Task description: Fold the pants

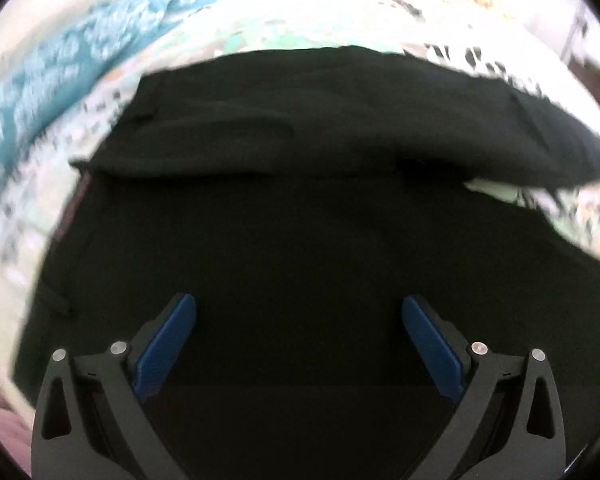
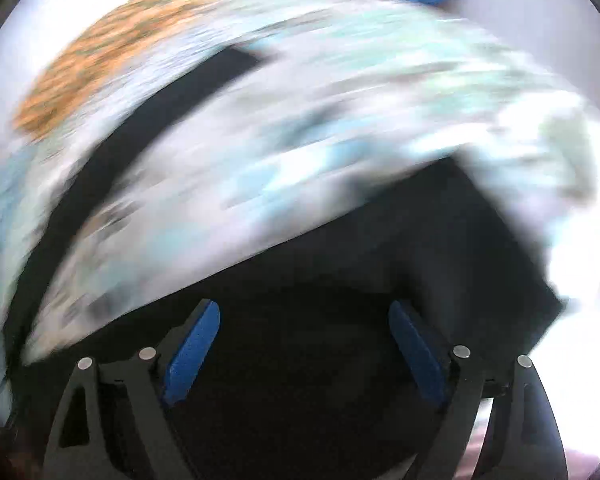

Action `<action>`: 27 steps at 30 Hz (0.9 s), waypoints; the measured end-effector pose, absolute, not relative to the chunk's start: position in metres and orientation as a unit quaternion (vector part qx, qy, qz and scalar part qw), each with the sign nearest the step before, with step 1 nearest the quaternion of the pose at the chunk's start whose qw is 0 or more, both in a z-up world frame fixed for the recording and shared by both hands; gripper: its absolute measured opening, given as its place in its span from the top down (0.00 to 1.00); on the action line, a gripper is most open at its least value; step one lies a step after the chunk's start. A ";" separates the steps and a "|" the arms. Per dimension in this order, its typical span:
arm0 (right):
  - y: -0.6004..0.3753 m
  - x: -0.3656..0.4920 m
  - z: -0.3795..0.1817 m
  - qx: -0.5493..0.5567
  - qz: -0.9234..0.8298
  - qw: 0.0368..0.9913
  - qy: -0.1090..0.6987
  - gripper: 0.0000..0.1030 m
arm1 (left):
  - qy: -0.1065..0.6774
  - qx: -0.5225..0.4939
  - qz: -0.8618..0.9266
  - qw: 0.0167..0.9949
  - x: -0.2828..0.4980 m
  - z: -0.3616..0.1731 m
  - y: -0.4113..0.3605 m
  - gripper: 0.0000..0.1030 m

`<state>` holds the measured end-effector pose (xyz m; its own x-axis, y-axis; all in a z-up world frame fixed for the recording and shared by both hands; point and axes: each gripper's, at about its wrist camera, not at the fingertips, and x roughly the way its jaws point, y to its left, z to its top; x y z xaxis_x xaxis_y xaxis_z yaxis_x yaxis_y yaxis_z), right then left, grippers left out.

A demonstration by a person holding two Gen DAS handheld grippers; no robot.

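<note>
The left gripper (image 1: 299,344) is hanging wide open over the black pants (image 1: 300,220), with nothing between its blue pads (image 1: 166,346), likely getting ready to pick a spot to grab. The right gripper (image 2: 304,348) is also standing wide open and empty above the pants. The pants are lying on the patterned bed (image 1: 40,100), with one part already folded over toward the far edge, so more folding is probably coming.
</note>
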<state>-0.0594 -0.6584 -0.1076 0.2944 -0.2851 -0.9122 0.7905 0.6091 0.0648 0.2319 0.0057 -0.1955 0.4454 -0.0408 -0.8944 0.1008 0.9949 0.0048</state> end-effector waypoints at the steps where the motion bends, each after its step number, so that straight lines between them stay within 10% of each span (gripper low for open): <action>1: -0.663 -0.072 -0.102 0.294 -0.370 0.758 0.450 0.15 | 0.517 0.027 -0.045 0.854 0.230 -0.195 0.006 0.00; 15: -0.497 -0.009 -0.092 0.086 -0.179 0.859 0.471 0.13 | 0.488 0.044 -0.036 0.871 0.222 -0.196 -0.001 0.00; 27: -0.508 -0.004 -0.090 0.168 -0.155 0.870 0.437 0.13 | 0.466 0.027 -0.030 0.884 0.226 -0.148 -0.011 0.00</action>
